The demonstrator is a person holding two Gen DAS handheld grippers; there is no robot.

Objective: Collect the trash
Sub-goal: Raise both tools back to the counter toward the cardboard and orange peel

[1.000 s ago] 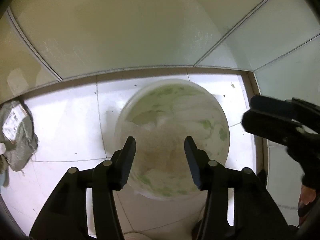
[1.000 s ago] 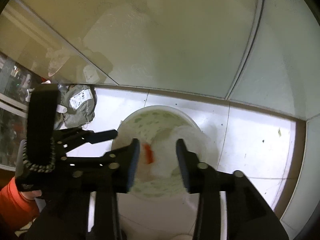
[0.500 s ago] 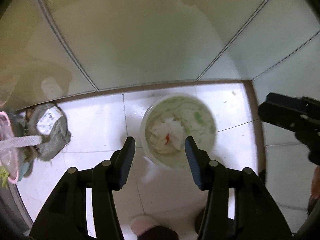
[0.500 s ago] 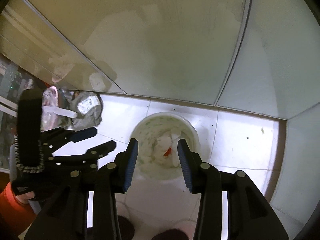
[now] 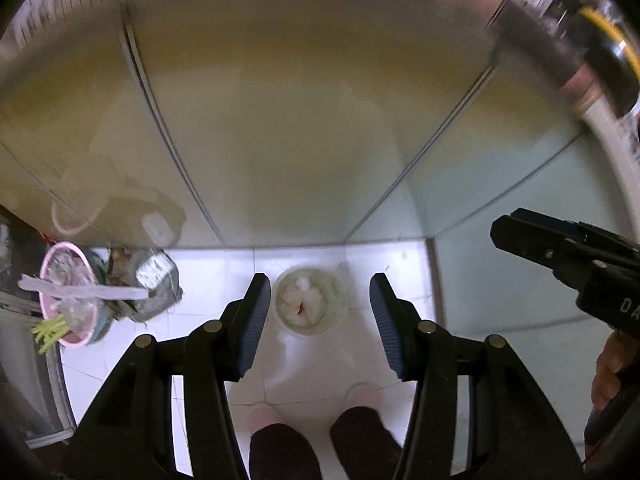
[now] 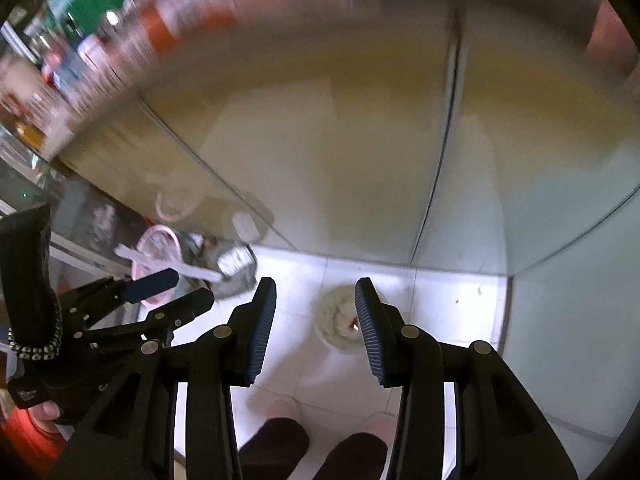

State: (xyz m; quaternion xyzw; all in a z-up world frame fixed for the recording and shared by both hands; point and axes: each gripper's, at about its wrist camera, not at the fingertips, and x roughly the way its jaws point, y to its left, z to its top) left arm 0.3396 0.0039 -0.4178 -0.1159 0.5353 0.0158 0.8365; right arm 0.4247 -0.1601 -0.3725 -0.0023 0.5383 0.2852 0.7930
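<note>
Far below on the white tiled floor stands a round white trash bin (image 5: 334,300); crumpled white paper with a red scrap (image 5: 300,304) lies inside. My left gripper (image 5: 319,280) hangs high above the bin, open, with nothing between its fingers. My right gripper (image 6: 315,282) is just as high and also open and empty; its right finger covers part of the bin (image 6: 330,318). In the left wrist view the right gripper (image 5: 560,248) shows at the right edge. In the right wrist view the left gripper (image 6: 160,292) shows at the left.
A pink basin (image 5: 68,296) with a white utensil and a grey bag (image 5: 156,284) sit on the floor left of the bin. Pale cabinet panels (image 5: 300,140) rise behind it. The person's pink slippers (image 5: 262,416) stand on the tiles near the bin. Blurred shelf goods (image 6: 92,32) show top left.
Both grippers have risen far above the bin, which now looks much smaller. The person's legs and slippers and the pink basin have come into view. The jaws have not changed.
</note>
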